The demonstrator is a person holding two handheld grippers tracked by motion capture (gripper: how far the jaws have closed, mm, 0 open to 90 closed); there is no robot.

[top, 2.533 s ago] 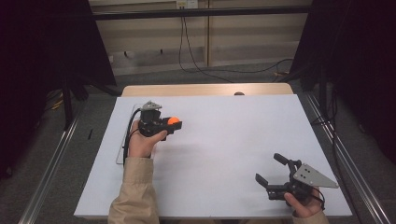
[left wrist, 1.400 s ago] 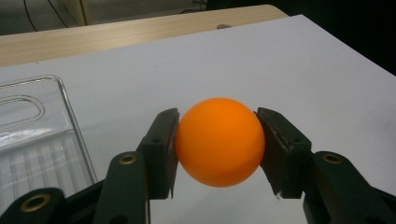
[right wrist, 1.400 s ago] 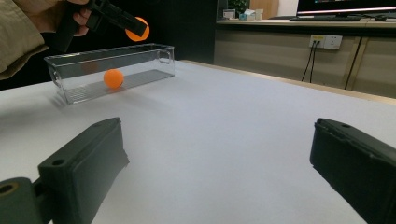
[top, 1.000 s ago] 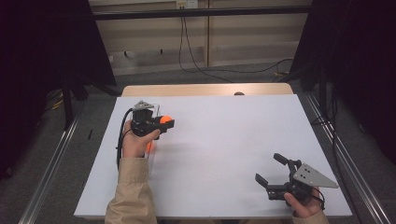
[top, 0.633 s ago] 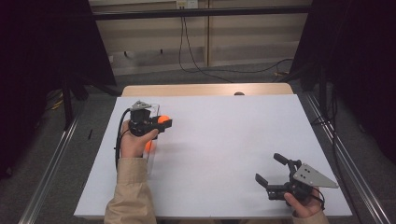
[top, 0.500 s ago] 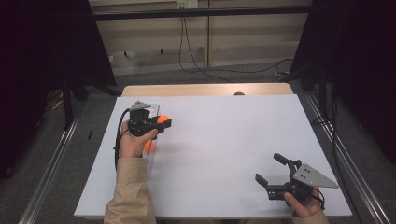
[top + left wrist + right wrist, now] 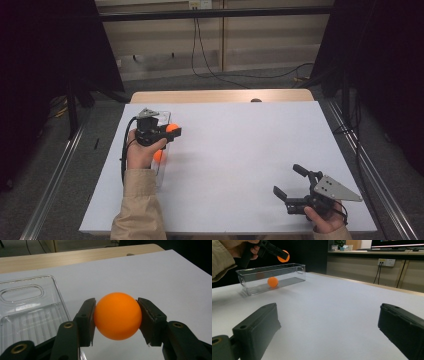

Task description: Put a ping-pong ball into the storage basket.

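My left gripper [image 7: 117, 320] is shut on an orange ball [image 7: 117, 315], which sits squeezed between both pads. From above, that ball [image 7: 172, 128] hangs over the right edge of a clear plastic bin [image 7: 163, 117] at the table's left. A second orange ball [image 7: 158, 155] lies inside the bin, also plain in the right gripper view [image 7: 272, 281]. My right gripper [image 7: 289, 182] rests near the front right corner of the table, jaws wide apart with nothing between them.
A white sheet [image 7: 240, 150] covers the table, with a wooden strip [image 7: 220, 96] along its far edge. Cables [image 7: 215, 65] trail on the floor behind. Metal rails [image 7: 55, 175] run along both sides of the table.
The left hand has carried the ball from right of the bin leftward to just over the bin's edge, then held still. The right gripper has not moved.
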